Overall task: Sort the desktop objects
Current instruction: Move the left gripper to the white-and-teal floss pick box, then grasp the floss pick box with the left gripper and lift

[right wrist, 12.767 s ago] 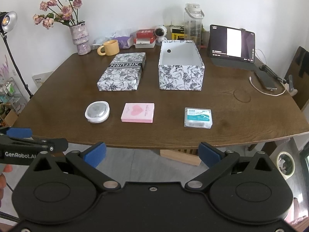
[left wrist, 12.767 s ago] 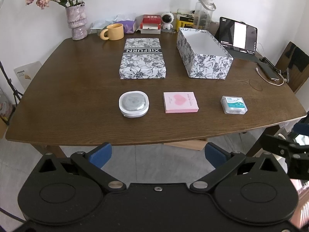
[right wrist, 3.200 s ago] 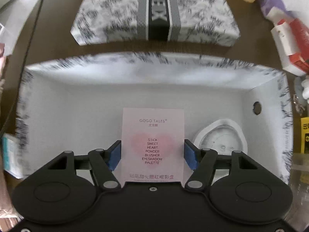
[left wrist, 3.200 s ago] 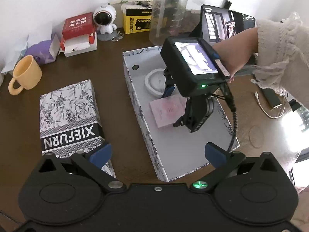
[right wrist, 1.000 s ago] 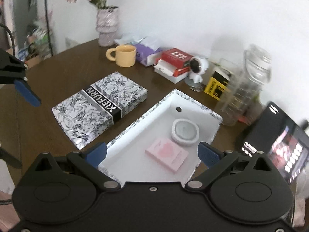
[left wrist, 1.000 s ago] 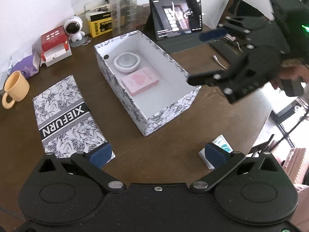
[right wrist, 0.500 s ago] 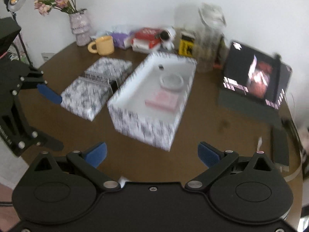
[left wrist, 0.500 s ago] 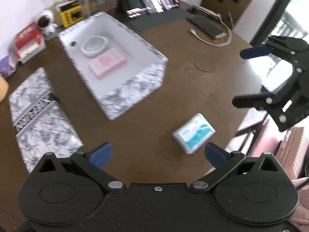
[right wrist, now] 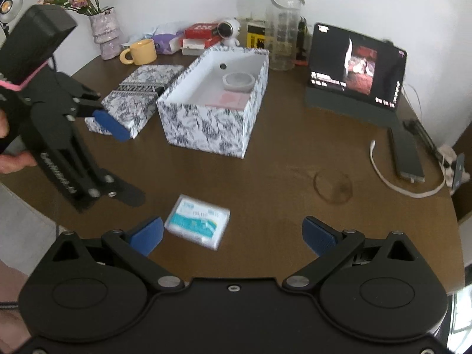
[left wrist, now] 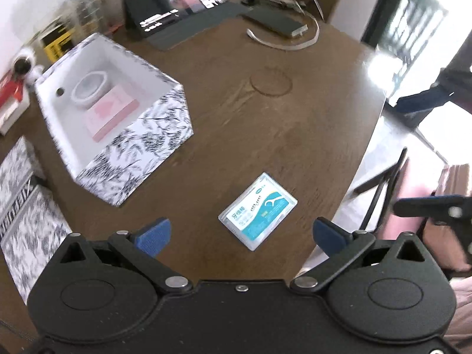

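Blue-padded and spread wide, holding nothing, the left gripper (left wrist: pixel 240 231) hangs over the table's near edge with the clear floss-pick box (left wrist: pixel 257 210) lying just ahead of its open jaws — roughly centred, its long axis slanted across the gap rather than along it; the right gripper (right wrist: pixel 233 234), equally agape and empty, sees the same box (right wrist: pixel 197 225) off toward its left pad, so the left looks the better placed, though a wrist twist seems needed; beyond, the floral storage box (left wrist: pixel 97 112) already holds the pink palette (left wrist: pixel 110 112) and round white case (left wrist: pixel 90 88).
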{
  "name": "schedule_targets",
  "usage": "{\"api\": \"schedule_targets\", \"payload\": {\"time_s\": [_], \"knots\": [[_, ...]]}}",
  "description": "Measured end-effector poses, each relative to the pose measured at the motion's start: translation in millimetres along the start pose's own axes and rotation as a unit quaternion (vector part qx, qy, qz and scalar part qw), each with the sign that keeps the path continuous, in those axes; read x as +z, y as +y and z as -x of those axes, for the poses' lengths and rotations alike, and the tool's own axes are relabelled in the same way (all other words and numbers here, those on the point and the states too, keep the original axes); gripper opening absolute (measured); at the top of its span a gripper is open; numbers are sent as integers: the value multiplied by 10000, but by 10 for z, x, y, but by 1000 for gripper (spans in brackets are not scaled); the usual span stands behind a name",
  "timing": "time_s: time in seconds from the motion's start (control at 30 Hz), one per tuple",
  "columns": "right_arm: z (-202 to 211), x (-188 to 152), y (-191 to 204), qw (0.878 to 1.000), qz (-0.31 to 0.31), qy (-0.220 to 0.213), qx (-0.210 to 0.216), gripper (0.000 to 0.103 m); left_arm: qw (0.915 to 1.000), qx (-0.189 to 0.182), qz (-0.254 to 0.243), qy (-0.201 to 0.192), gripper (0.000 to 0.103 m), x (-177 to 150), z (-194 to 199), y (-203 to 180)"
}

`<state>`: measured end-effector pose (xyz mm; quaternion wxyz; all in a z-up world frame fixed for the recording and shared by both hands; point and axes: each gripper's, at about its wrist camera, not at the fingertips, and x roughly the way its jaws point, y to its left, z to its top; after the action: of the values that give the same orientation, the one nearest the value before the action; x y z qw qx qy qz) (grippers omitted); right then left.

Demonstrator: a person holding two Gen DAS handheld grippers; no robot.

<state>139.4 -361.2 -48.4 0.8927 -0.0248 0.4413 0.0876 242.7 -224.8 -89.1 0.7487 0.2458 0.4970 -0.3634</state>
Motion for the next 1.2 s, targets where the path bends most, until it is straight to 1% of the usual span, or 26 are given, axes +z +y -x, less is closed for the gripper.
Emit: {"api": "schedule_targets", "payload": {"time_s": [0.03,0.17,0.27,0.37,0.5,0.57,0.63,0.77,0.83,0.87,0.9,0.97,1.0,1.07,1.2], "knots": [[7,-46,-3,10000,-12,21,-9,102,9999,67,-102,72,103,21,-65,-39],[24,-217,4,9999,-1,109,-18,102,9978,74,-604,275,103,69,-300,-180],[-11,-313,39,9998,119,174,-32,102,9944,81,-976,391,103,104,-467,-269],[-57,-387,66,9996,145,262,13,102,9904,224,-1266,516,103,101,-635,-328],[-103,-446,90,9994,145,306,25,102,9861,202,-1533,606,103,73,-801,-357],[-132,-477,101,9993,161,323,-26,102,9841,294,-1654,576,103,74,-872,-367],[-162,-506,107,9993,157,347,-67,102,9825,262,-1747,591,103,83,-940,-363],[-190,-560,88,9992,20,401,1,102,9799,93,-1860,709,101,112,-1034,-342],[-198,-582,76,9991,-35,425,-10,102,9768,15,-2014,727,98,118,-1060,-355],[-200,-592,70,9990,-64,433,-23,102,9748,-11,-2100,751,90,120,-1070,-364],[-203,-598,63,9990,-96,440,-32,102,9727,-15,-2177,804,88,122,-1087,-375],[-206,-606,51,9989,-153,453,-36,102,9685,-34,-2323,895,87,117,-1117,-395],[-207,-609,48,9988,-171,456,-34,102,9666,-59,-2392,914,84,114,-1126,-404],[-209,-613,46,9988,-199,457,-31,102,9644,-138,-2462,959,81,110,-1140,-409],[-217,-617,44,9986,-236,464,-15,102,9650,-396,-2381,1023,70,131,-1146,-376]]}}
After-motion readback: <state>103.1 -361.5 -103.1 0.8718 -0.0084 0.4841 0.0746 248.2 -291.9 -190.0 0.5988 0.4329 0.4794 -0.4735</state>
